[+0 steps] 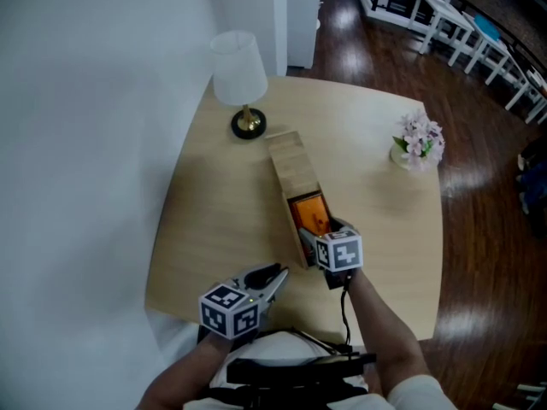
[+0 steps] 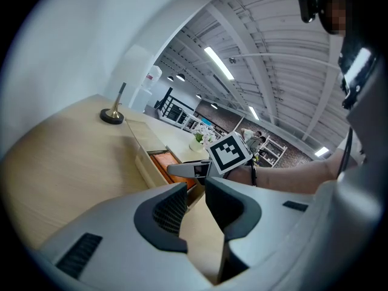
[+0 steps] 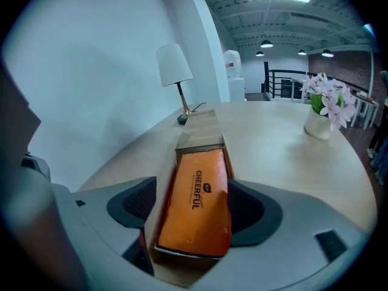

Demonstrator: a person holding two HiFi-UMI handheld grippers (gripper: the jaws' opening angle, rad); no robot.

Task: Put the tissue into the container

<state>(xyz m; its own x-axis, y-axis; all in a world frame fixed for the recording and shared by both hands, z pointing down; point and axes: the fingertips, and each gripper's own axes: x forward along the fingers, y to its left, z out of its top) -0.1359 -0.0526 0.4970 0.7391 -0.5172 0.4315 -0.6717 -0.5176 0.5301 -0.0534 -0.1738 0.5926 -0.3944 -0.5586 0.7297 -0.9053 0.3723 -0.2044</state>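
Right gripper [image 3: 194,208] stands spread around tissue pack [image 3: 196,183] lying inside wooden container [image 3: 200,131].

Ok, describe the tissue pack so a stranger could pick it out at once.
On the pale wooden table, a long wooden box runs from the lamp toward the near edge. The tissue pack lies in the box's open near end. It is the only orange thing there, with dark lettering on top.
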